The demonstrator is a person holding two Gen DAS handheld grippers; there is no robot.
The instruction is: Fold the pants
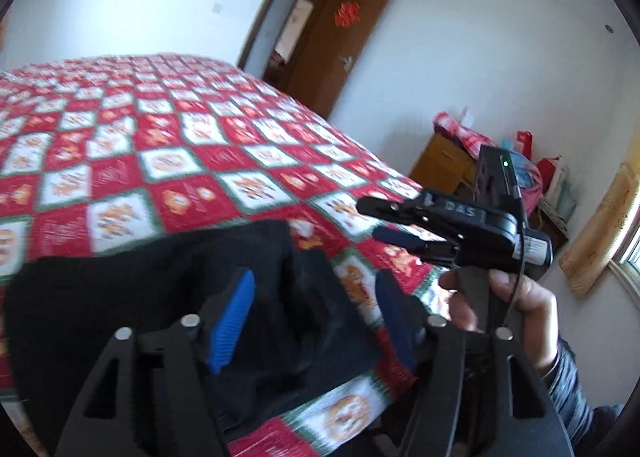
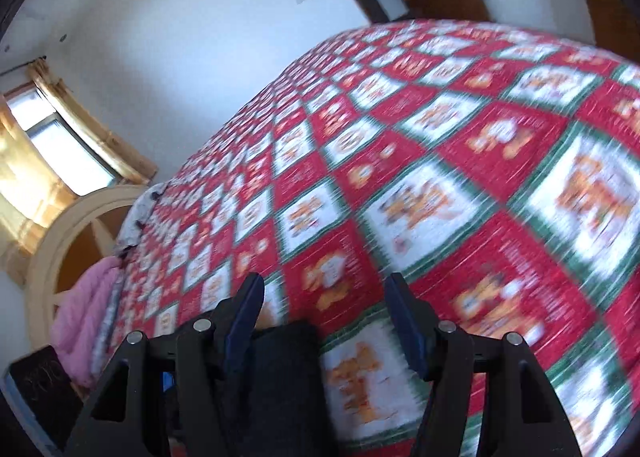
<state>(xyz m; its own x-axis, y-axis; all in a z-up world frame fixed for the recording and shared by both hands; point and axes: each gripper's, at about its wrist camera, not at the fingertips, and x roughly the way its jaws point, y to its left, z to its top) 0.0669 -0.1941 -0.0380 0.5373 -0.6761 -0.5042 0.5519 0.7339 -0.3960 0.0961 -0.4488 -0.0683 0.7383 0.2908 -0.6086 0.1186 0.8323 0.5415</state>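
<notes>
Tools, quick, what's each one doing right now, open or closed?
Left tool: open, over the black pants, gripping nothing.
Right tool: open, empty.

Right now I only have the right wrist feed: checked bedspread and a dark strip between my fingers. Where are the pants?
Observer: The black pants lie bunched on the bedspread near its front edge, under the left gripper.
Operator: Is the left gripper holding them?
Observer: No, its jaws stand open above the cloth.
Operator: And my right gripper, seen from that side?
Observer: The right gripper hangs open above the bedspread, just right of the pants, gripping nothing.
Operator: Anything past the bed there?
Observer: An open brown door in the far wall.
</notes>
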